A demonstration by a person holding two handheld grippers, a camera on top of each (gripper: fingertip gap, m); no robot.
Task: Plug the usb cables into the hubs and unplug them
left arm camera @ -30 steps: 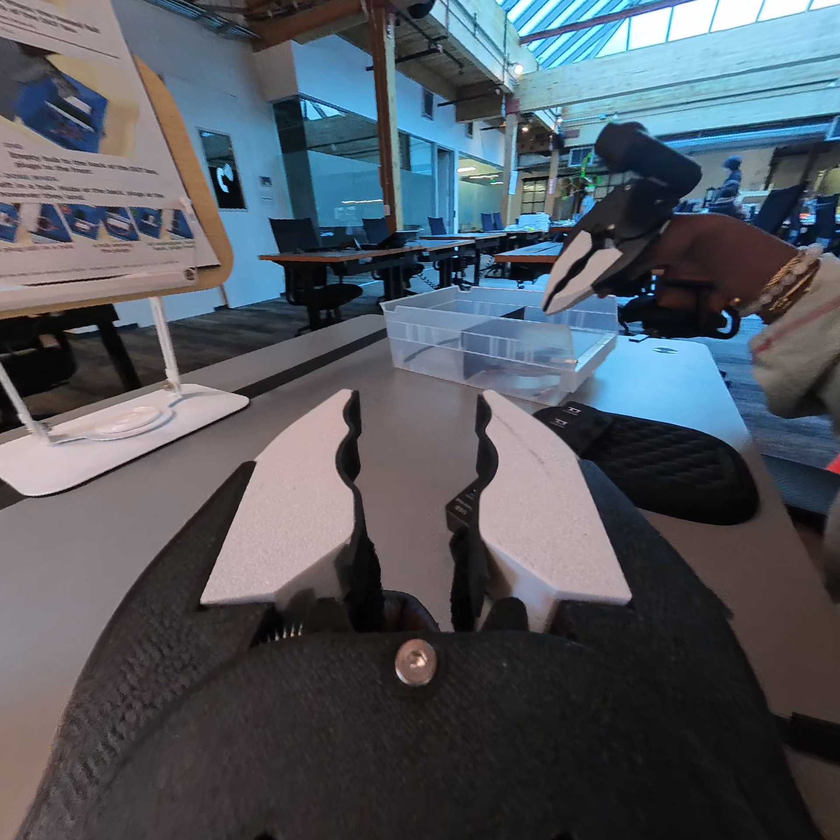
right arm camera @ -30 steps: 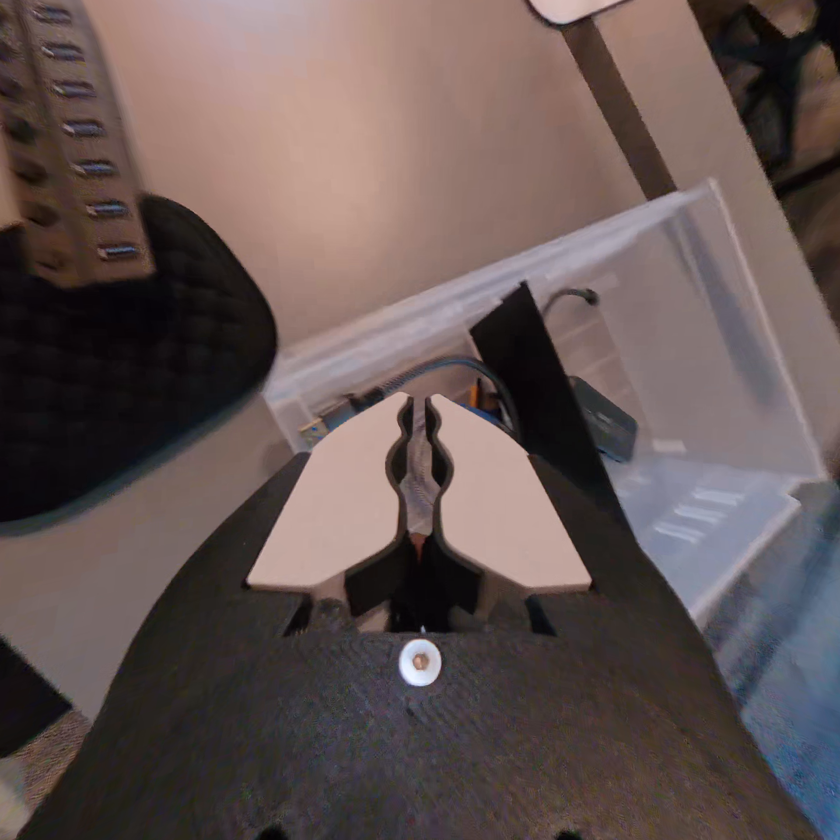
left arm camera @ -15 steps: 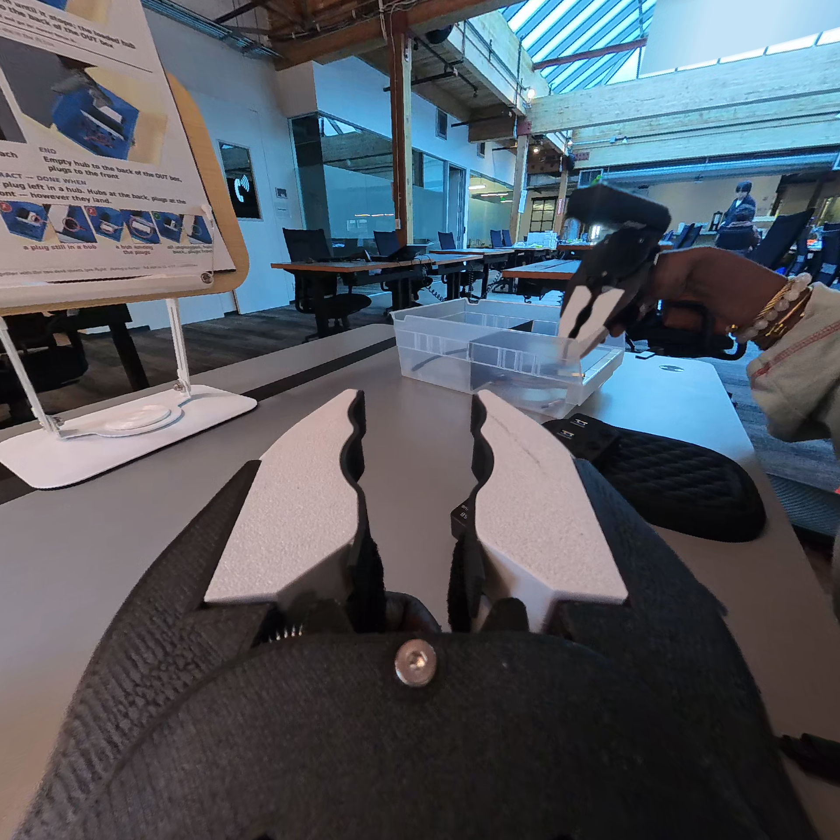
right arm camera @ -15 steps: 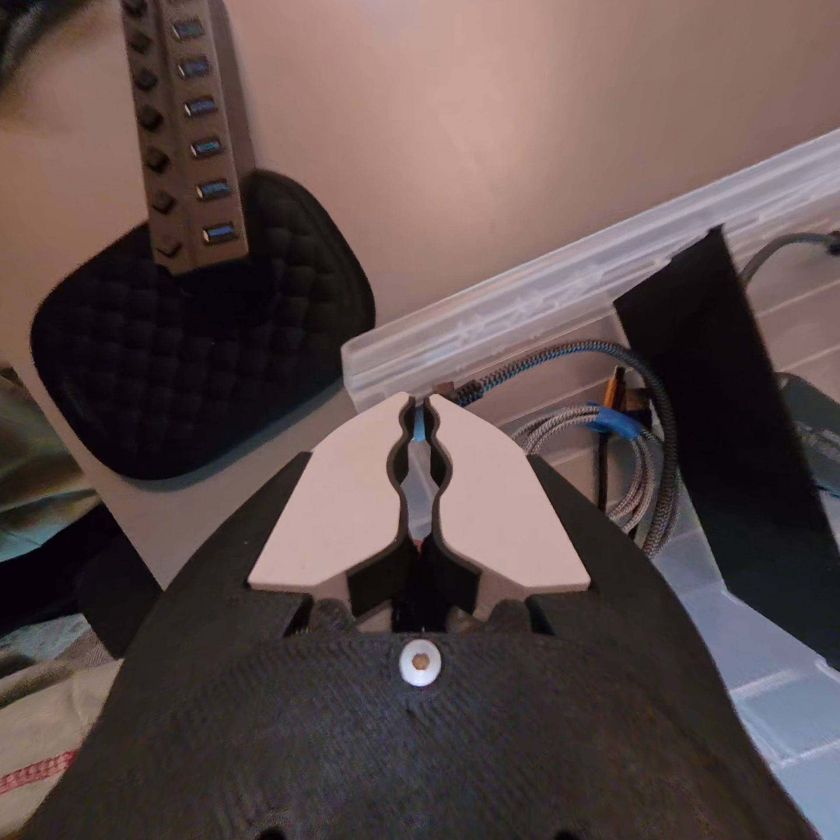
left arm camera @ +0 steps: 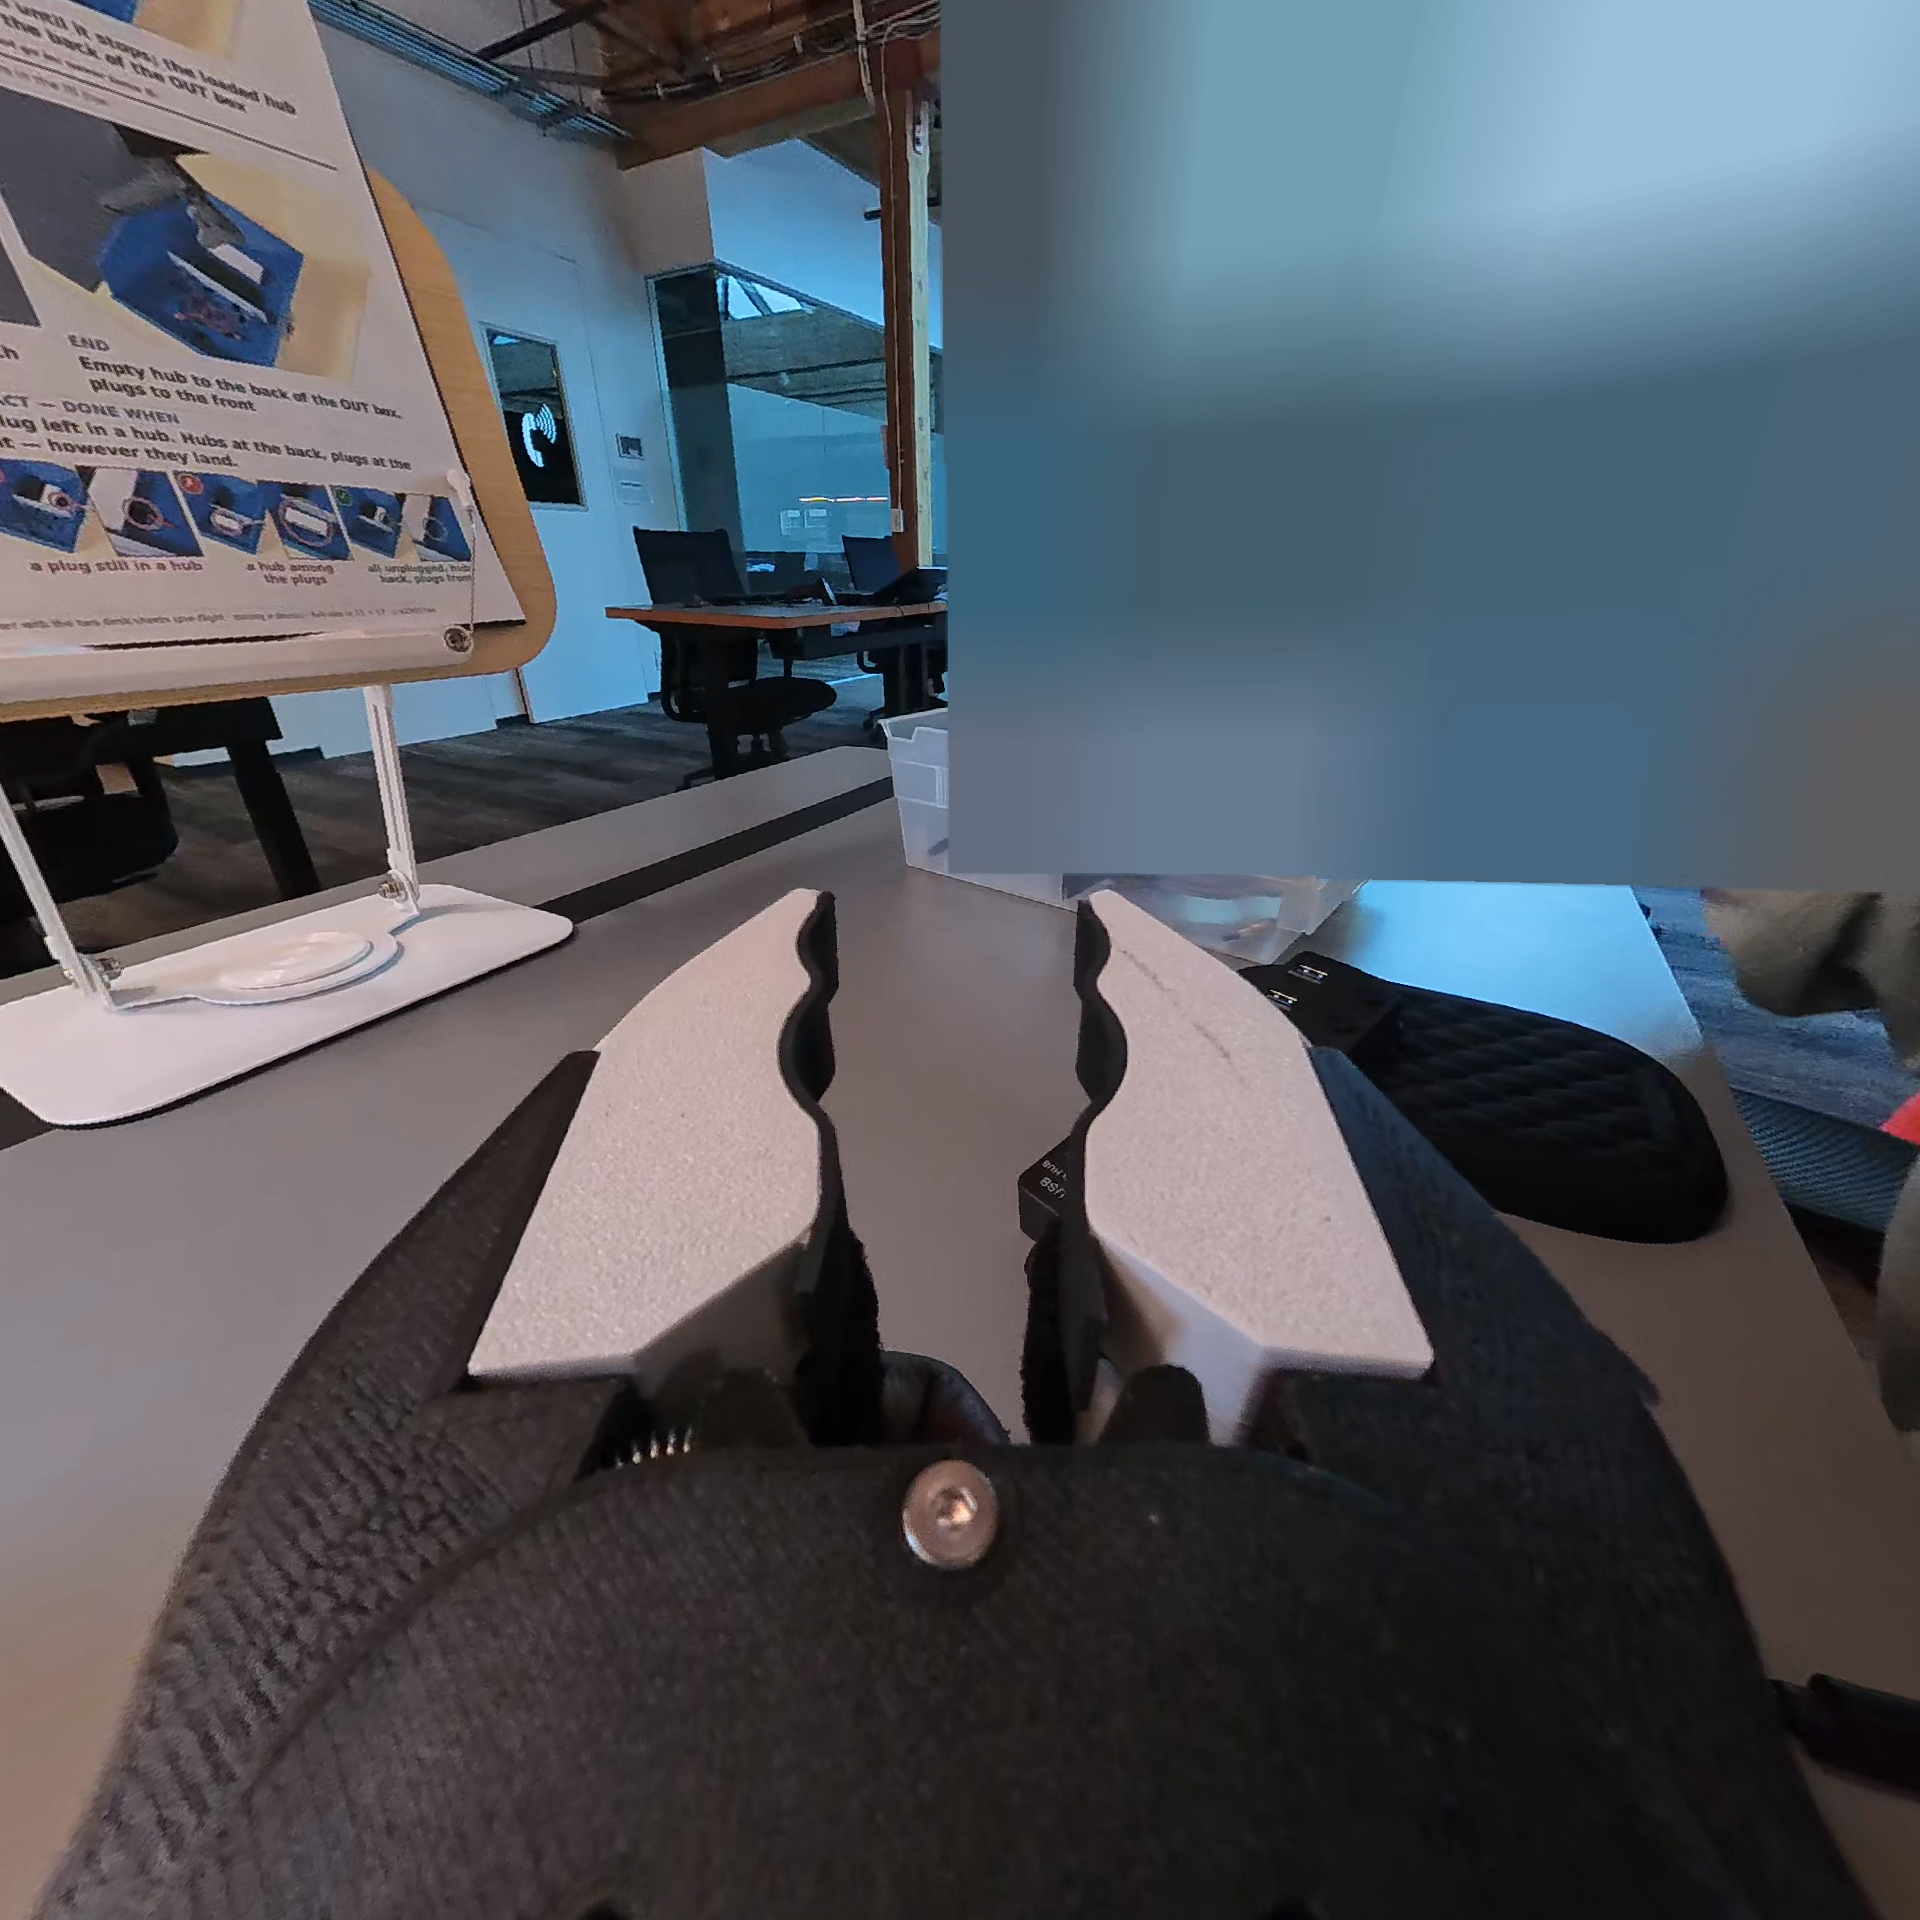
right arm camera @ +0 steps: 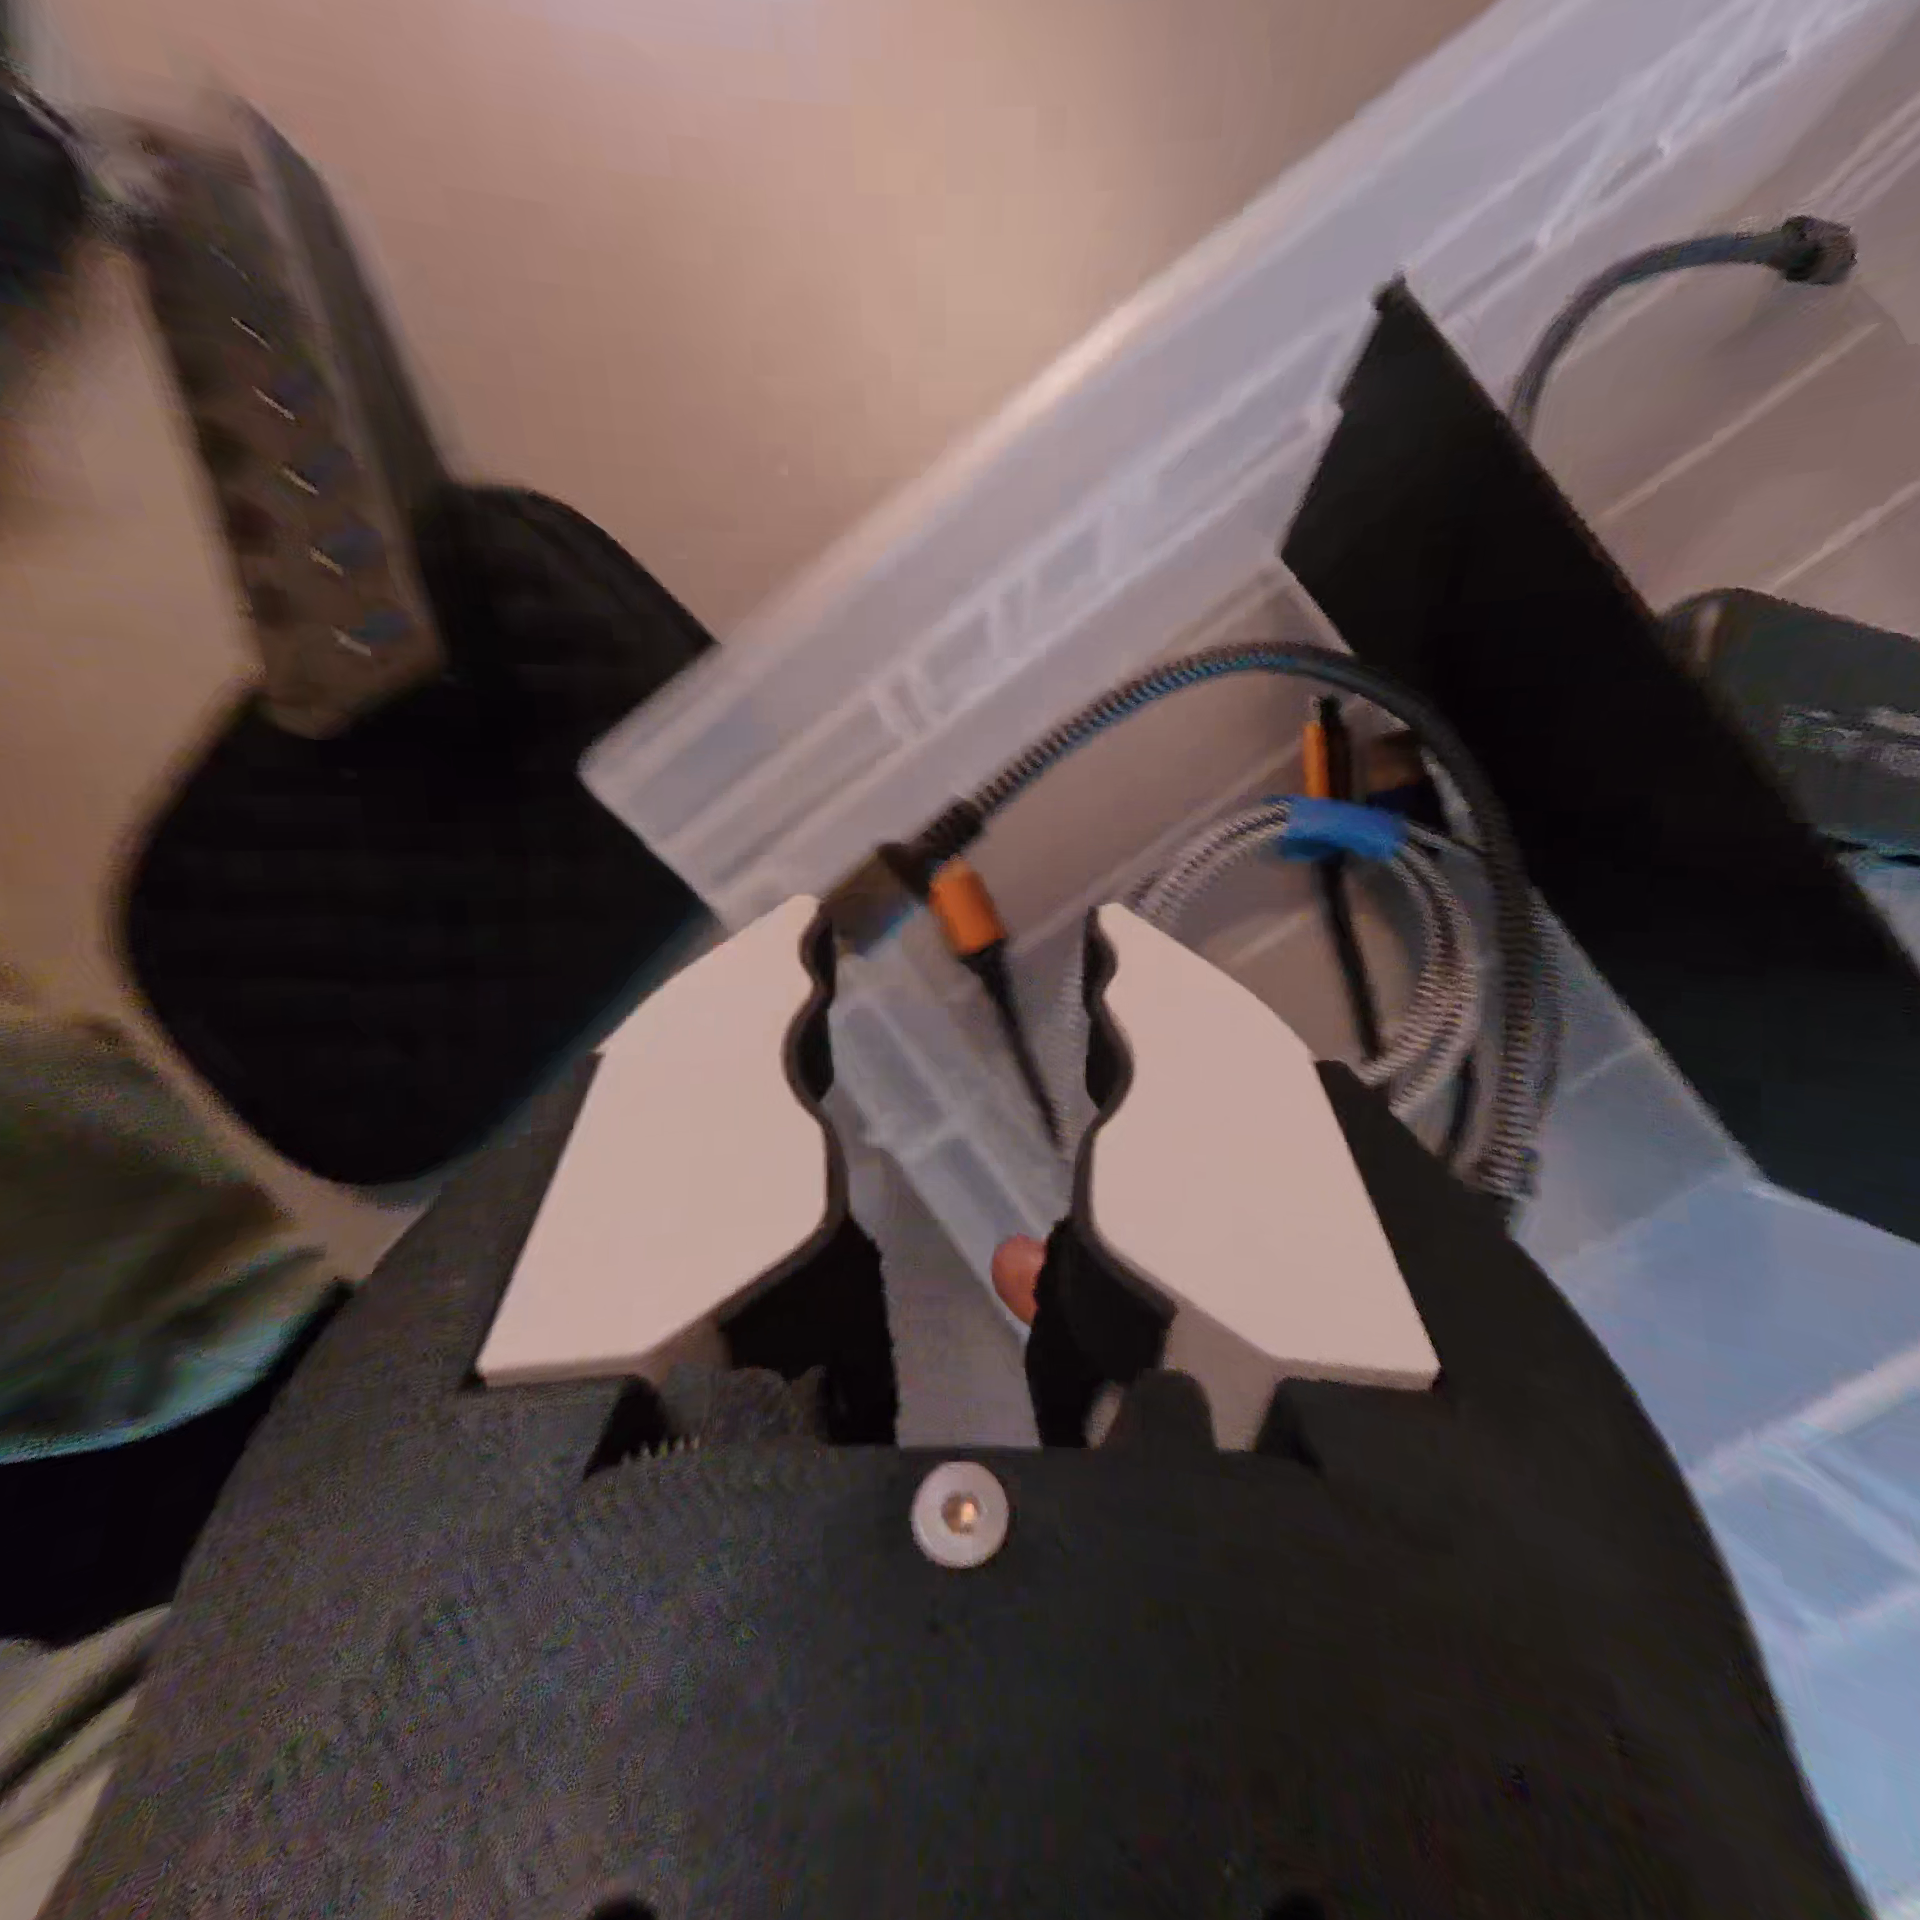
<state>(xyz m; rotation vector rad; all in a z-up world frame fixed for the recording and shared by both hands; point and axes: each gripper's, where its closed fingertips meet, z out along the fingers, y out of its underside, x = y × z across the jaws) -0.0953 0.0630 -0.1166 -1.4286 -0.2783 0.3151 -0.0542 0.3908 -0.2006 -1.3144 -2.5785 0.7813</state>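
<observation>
At nine o'clock the left gripper (left arm camera: 951, 914) sits wide on the table beside the matte hub (right arm camera: 301, 488) on its quilted pad (right arm camera: 416, 873), while the right gripper (right arm camera: 951, 925), nearly closed a moment ago, has spread over the clear bin (right arm camera: 1039, 499), likely to grab the braided, orange-collared cables (right arm camera: 1143, 696) at one o'clock.

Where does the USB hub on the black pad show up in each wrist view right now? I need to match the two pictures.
Left wrist view: the USB hub lies right of centre, its far end on the black pad, its near end running behind the left claw's right finger.
Right wrist view: the hub is upper left, blurred, its lower end on the pad.
Shared landmark: the black pad.
</observation>
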